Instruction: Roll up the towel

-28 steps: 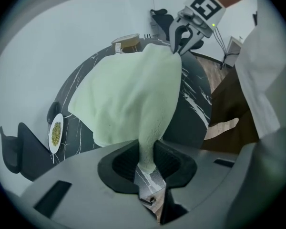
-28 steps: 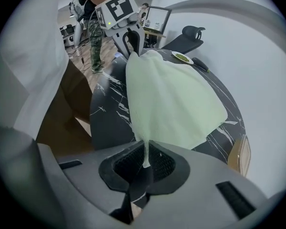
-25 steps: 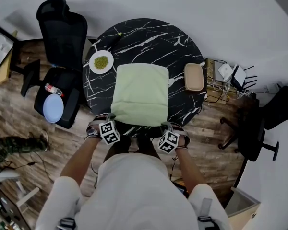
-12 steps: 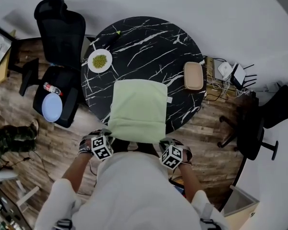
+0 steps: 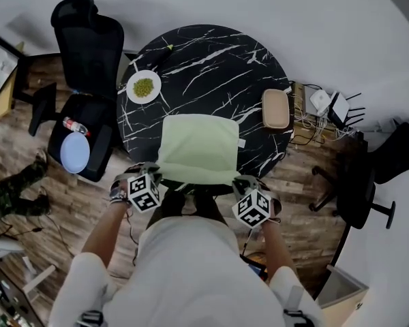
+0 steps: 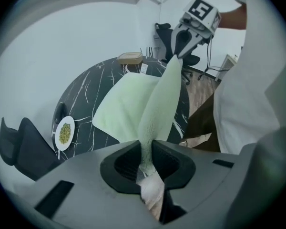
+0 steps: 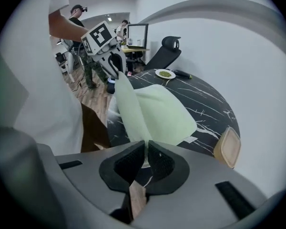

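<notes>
A pale green towel [image 5: 198, 148] lies across the near part of the round black marble table [image 5: 204, 67], its near edge lifted off the tabletop. My left gripper [image 5: 152, 180] is shut on the towel's near-left corner [image 6: 145, 159], and the cloth runs taut from its jaws across to the other gripper. My right gripper [image 5: 242, 186] is shut on the near-right corner [image 7: 145, 154]. In the right gripper view the towel [image 7: 157, 111] drapes down onto the table. Both grippers hang at the table's near edge, in front of my body.
A white plate of green food [image 5: 143, 87] sits at the table's left, a dark object [image 5: 160, 53] beyond it, a tan lidded box [image 5: 275, 109] at the right. A black office chair [image 5: 88, 53] stands left of the table, another chair [image 5: 358, 189] to the right.
The towel was dragged toward me over the table's near edge, then its near edge was raised by both grippers. The cloth now looks shorter on the table.
</notes>
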`<state>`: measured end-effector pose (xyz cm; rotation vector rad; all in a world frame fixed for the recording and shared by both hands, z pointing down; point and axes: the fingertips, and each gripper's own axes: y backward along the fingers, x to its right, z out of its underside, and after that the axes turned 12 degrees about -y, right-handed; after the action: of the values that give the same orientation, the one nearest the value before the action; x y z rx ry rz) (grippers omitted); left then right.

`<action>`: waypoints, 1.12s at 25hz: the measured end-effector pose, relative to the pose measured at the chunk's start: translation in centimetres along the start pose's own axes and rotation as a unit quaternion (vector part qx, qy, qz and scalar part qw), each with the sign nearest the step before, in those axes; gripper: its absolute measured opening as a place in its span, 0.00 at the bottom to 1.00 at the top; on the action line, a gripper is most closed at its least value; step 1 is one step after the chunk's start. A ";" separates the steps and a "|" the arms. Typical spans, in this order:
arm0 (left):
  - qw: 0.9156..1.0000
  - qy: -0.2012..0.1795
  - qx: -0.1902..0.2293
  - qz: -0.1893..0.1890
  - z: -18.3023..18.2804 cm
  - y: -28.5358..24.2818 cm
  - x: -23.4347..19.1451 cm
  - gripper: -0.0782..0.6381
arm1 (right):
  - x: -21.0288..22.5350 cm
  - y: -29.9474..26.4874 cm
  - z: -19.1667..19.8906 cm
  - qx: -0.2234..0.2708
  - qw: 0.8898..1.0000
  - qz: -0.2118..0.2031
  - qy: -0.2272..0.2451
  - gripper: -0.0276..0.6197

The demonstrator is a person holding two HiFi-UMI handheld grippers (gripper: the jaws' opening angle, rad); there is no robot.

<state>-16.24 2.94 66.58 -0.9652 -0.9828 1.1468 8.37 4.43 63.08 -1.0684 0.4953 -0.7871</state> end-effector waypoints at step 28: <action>0.998 -0.042 -0.004 -0.041 1.1 -4.6 0.8 0.49 | -0.8 -7.0 4.3 -0.006 0.991 0.042 0.124 0.23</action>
<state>-15.93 3.13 71.36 -0.8809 -1.0845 1.1233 8.59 5.75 71.26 -0.9597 0.7526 -0.8477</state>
